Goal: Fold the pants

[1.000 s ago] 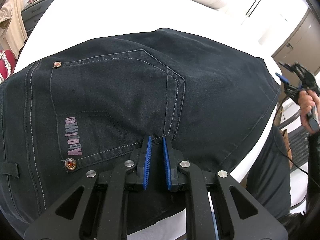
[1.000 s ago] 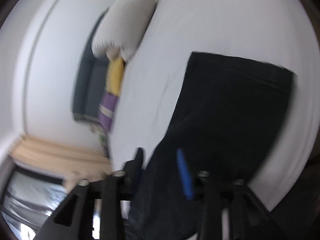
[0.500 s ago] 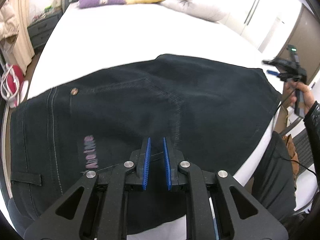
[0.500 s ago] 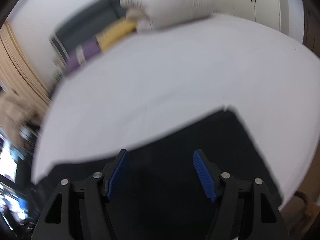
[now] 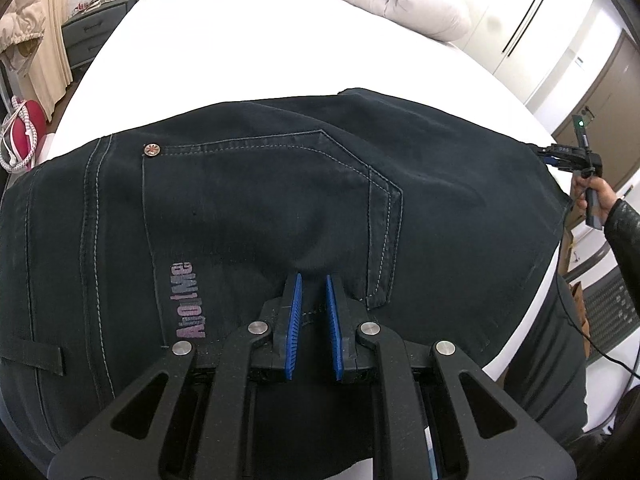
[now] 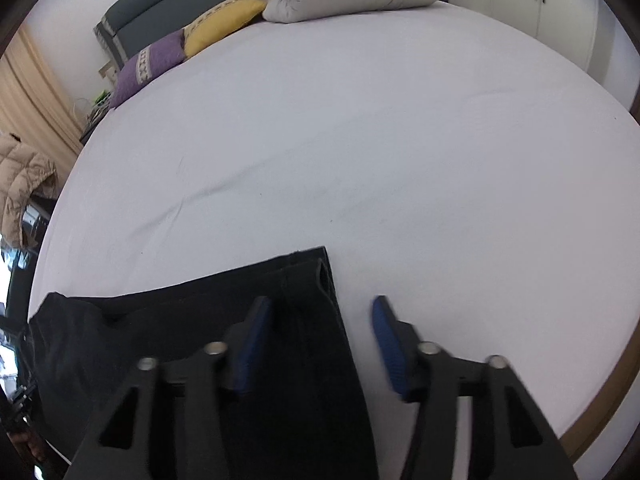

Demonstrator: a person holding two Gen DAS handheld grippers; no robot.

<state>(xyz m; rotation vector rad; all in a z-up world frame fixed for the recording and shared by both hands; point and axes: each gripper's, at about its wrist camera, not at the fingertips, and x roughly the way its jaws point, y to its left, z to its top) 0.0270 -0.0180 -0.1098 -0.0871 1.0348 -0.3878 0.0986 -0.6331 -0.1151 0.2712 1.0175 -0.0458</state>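
The dark denim pants [image 5: 280, 208] lie flat on the near part of the white bed [image 5: 248, 52], back pocket up, with pale stitching, copper rivets and a faded printed logo. The left gripper [image 5: 311, 296] hangs over the pocket's near edge, its ribbed blue pads a narrow gap apart; whether cloth is pinched there I cannot tell. The right gripper [image 6: 322, 322], slightly blurred, stands wide apart astride the folded right edge. The pants' near end is cut off.

Matt dark denim pants [image 5: 260, 208] with pale stitching lie on a smooth white cloth bed [image 6: 360, 140]; left tool [image 5: 311, 300] pads are ribbed blue plastic.
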